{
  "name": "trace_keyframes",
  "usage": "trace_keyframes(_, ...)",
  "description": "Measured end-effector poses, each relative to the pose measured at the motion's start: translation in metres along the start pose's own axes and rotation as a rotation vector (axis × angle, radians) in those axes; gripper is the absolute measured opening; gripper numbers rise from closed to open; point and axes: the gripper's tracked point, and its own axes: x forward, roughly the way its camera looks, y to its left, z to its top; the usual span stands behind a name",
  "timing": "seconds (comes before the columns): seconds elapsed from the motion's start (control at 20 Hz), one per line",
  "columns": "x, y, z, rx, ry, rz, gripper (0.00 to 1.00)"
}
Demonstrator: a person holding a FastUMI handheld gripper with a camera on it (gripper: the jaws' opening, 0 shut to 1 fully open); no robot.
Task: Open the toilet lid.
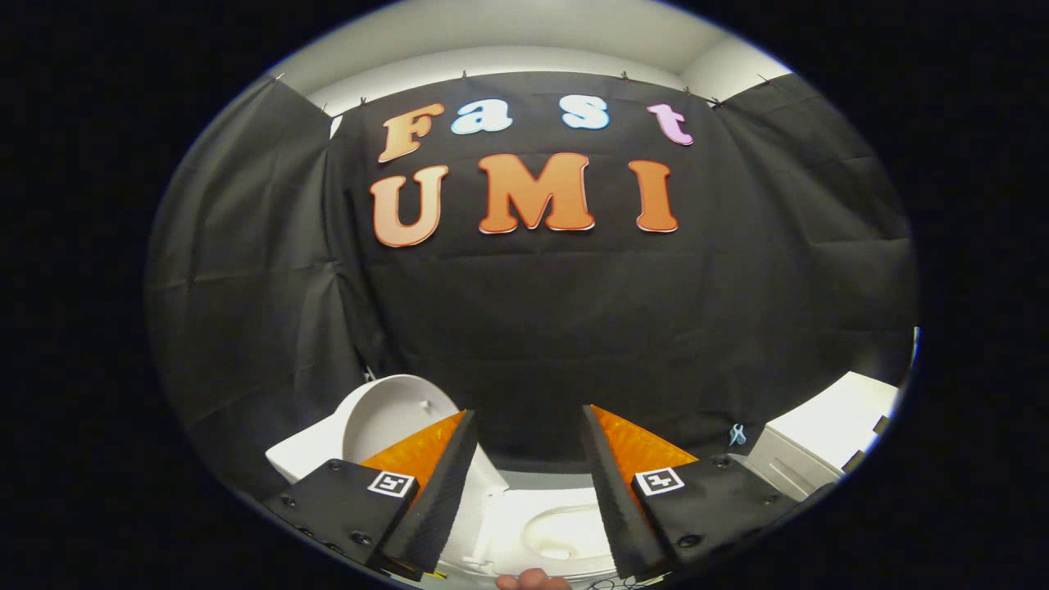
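With my gripper (529,442) held wide, jaws empty, I see the white oval toilet lid (393,418) upright left, white ceramic bowl (565,533) below.

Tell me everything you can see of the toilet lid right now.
The toilet lid is white, smooth and glossy, apparently plastic, with a rounded outline. It stands raised, its inner face showing with a small bump near the top edge, beyond the gripper's left finger, which hides its lower part. The bowl lies open below, between the fingers. The gripper is open and nothing is seen touching the lid.
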Motion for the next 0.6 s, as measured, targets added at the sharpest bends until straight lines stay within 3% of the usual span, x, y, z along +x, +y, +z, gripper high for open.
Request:
trace_keyframes(0.2,-0.012,-0.075,0.027,-0.010,-0.054,-0.062,0.83)
trace_keyframes(0.6,-0.055,-0.172,0.035,0.044,-0.065,-0.063,0.82)
